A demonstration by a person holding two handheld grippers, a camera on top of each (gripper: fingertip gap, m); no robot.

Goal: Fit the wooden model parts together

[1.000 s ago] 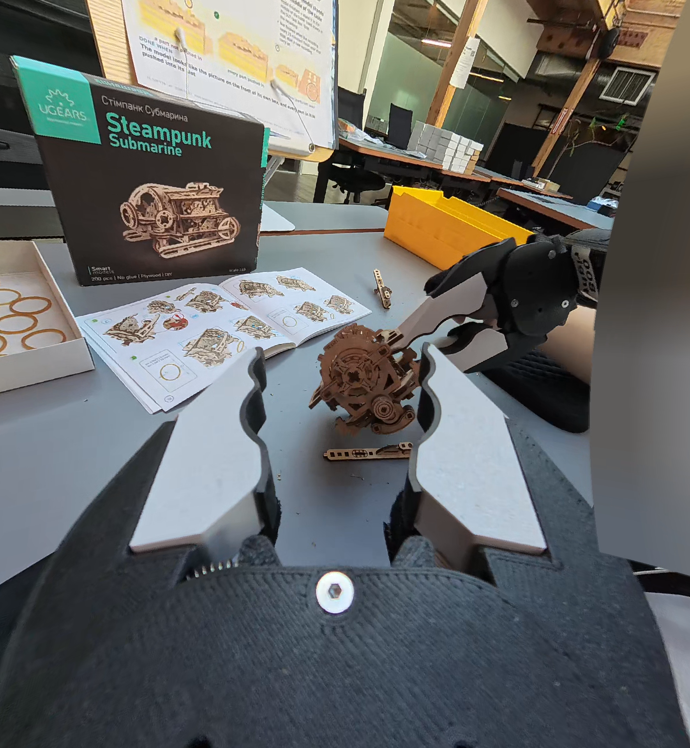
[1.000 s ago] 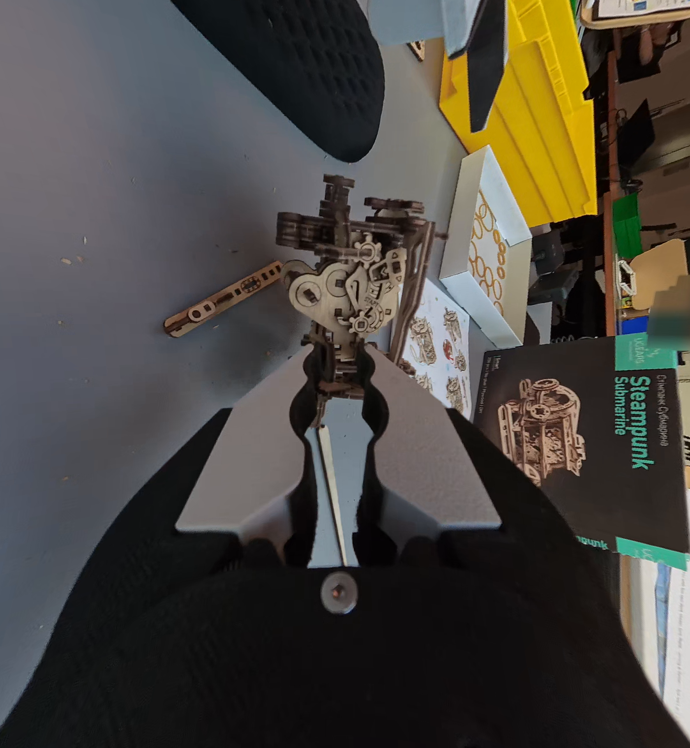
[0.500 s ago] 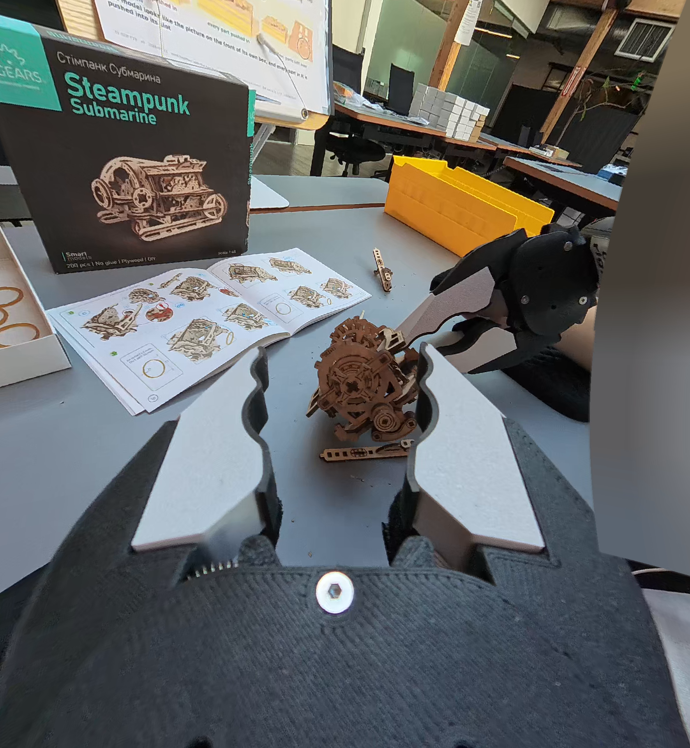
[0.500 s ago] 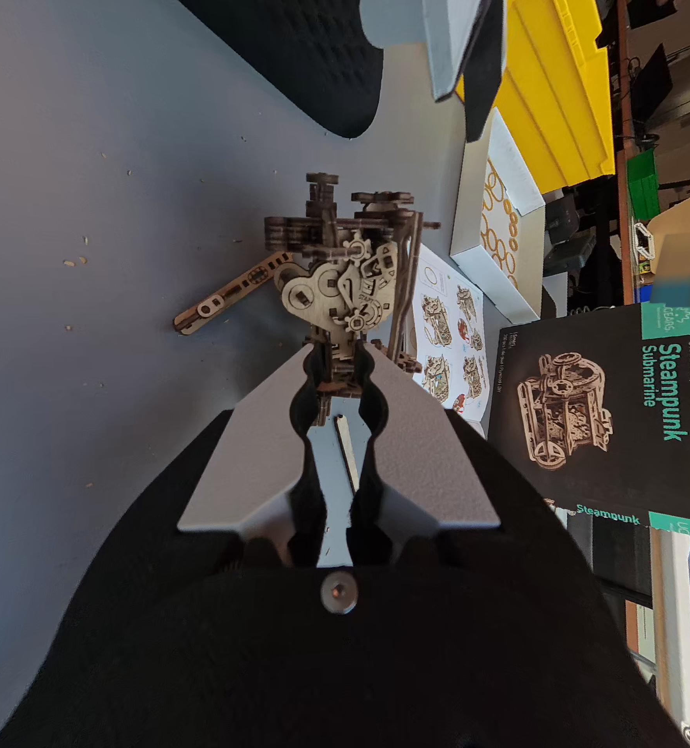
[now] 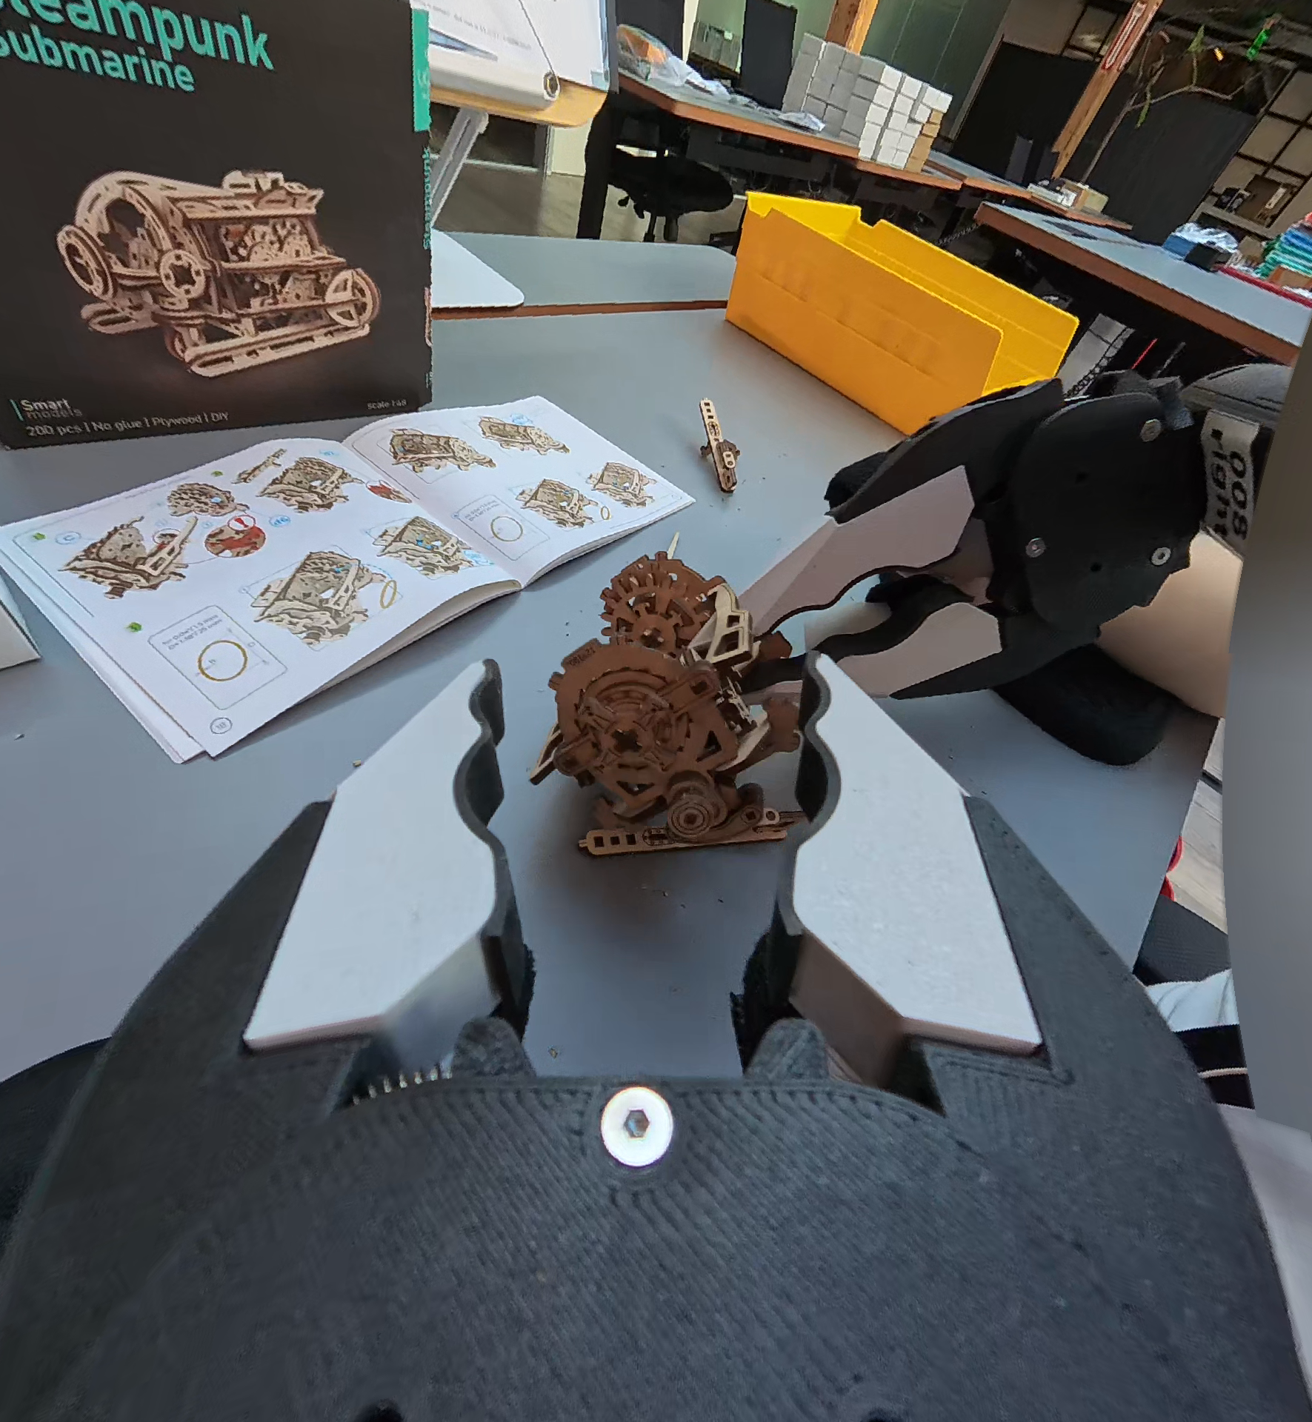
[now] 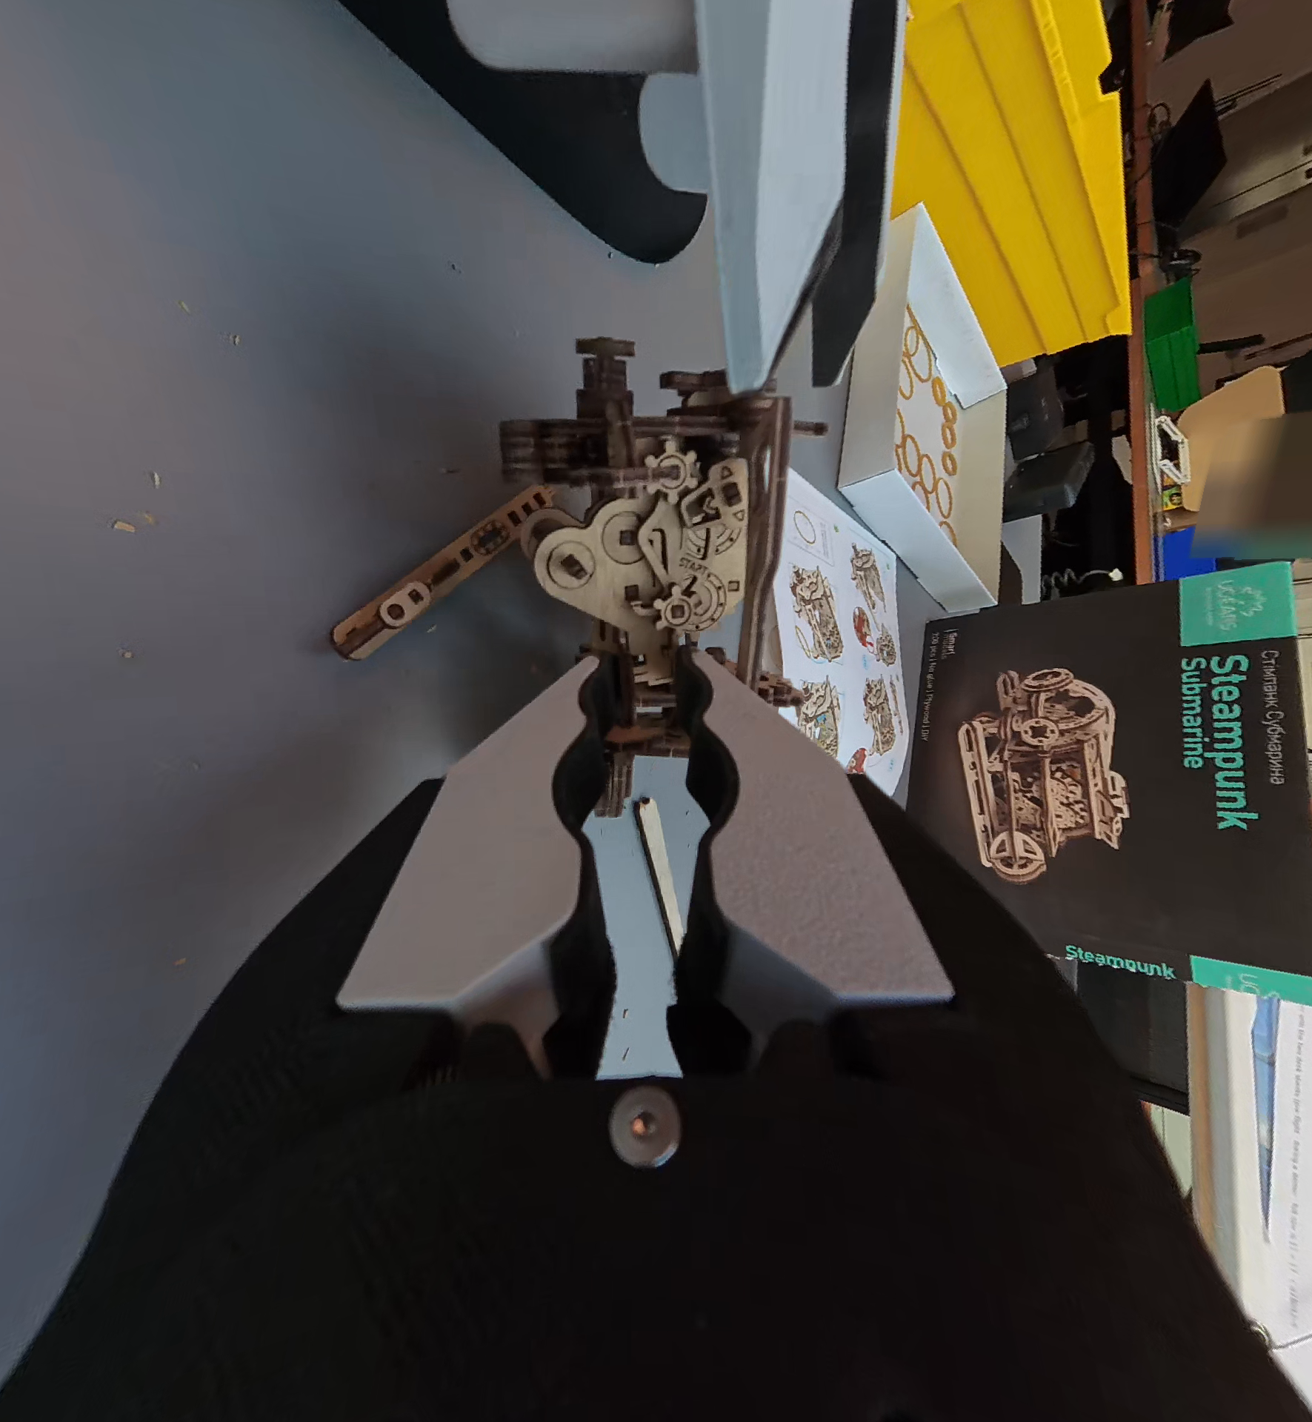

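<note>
I hold the brown laser-cut wooden gear assembly (image 5: 664,716) with the right gripper (image 6: 641,677); its jaws are pinched on a stack of thin wooden plates at the near end of the assembly. In the left wrist view the assembly stands on the grey desk (image 5: 137,831), tilted, with its lower edge on or just above a flat slotted wooden strip (image 5: 683,837) that lies on the desk. I cannot tell whether that strip is already joined to the assembly or only lies under it.

The left gripper (image 5: 649,739) has its jaws spread wide, one on each side of the assembly, neither clearly touching it. It holds nothing.

Step in hand, as I judge it: the right gripper steadies the assembly while the left gripper lines up to take a second hold or press on it.

Next move, as I judge it:
1. Keep the right jaws clamped and the assembly level.
2. Bring the left jaws onto solid plates, not onto the gears.
3. Press gently; the thin plywood tabs look brittle.

A second small wooden strip (image 5: 716,442) lies well apart, beyond the open white instruction booklet (image 5: 314,554). The black model box (image 5: 183,215) and the yellow plastic bin (image 5: 891,308) stand farther back.
</note>
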